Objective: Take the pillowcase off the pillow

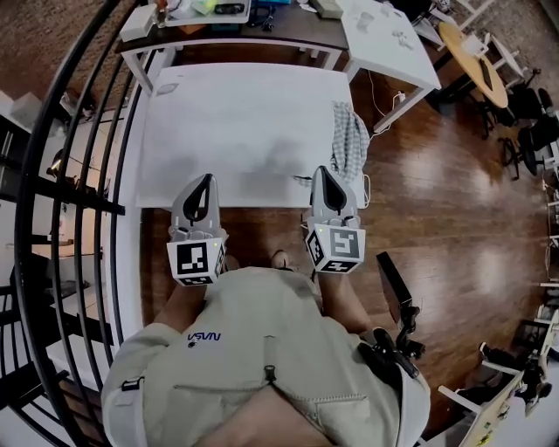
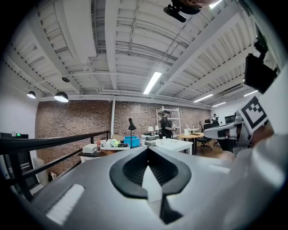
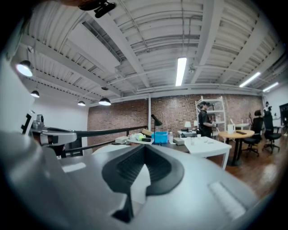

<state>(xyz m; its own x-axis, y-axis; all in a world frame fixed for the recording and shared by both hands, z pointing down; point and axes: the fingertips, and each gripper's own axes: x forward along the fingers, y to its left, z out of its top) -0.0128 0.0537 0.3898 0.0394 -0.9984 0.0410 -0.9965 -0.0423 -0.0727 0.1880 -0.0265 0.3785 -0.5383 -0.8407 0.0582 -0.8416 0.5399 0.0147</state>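
Observation:
A grey checked cloth (image 1: 349,144), which may be the pillowcase, hangs over the right edge of the big white table (image 1: 236,131). On that white top I cannot make out a pillow. My left gripper (image 1: 207,177) is held level over the table's near edge, shut and empty. My right gripper (image 1: 320,169) hovers beside it, just below the cloth's lower end, also shut with nothing in it. In the left gripper view the jaws (image 2: 147,148) meet at their tips, and in the right gripper view my right gripper (image 3: 145,146) shows the same. Neither gripper touches the cloth.
A black railing (image 1: 79,192) curves along the left. Behind the table stand a cluttered desk (image 1: 218,17) and a white table (image 1: 389,39); a round wooden table (image 1: 476,57) and chairs are further right. A person (image 2: 165,124) stands at a far shelf.

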